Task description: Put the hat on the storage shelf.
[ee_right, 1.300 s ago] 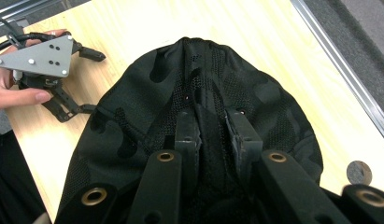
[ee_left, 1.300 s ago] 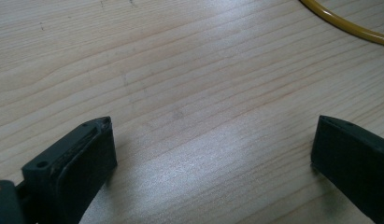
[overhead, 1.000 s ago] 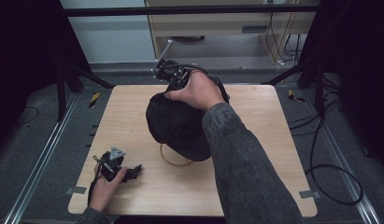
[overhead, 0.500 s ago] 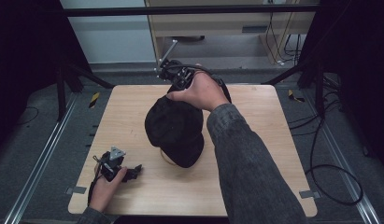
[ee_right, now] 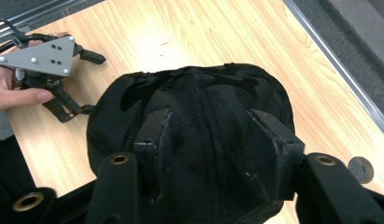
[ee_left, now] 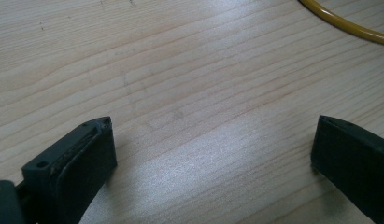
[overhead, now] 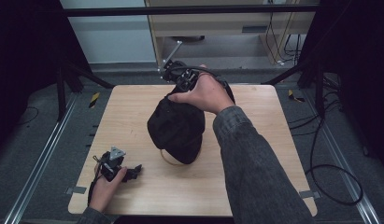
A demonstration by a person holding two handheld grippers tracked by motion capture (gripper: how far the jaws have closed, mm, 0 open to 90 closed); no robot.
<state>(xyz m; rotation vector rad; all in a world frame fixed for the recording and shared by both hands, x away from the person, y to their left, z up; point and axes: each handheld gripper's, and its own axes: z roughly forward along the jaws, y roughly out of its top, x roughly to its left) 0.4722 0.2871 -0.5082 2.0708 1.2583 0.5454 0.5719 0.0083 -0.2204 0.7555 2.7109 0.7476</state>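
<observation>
High view: fixed overhead, facing forward and down, far enough to take in the whole worktop (overhead: 133, 126) and the surrounding floor. Left gripper view: rides on the left tool (ee_left: 213, 154), very close above the wood grain, with a yellow ring (ee_left: 339, 23) at its top edge. Right gripper view: rides on the right tool (ee_right: 208, 140), looking down close on a black cap (ee_right: 199, 98). Shared: cap (overhead: 175, 123), ring (overhead: 167, 159) and left tool (overhead: 129, 173) (ee_right: 73, 84).

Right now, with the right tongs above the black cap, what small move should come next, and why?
Probably lift the right tongs straight up, off the black cap. Their jaws have just been opening and stand apart over the cap's crown, no longer pinching it. The cap rests on the table over a yellow ring, so it seems placed.
</observation>
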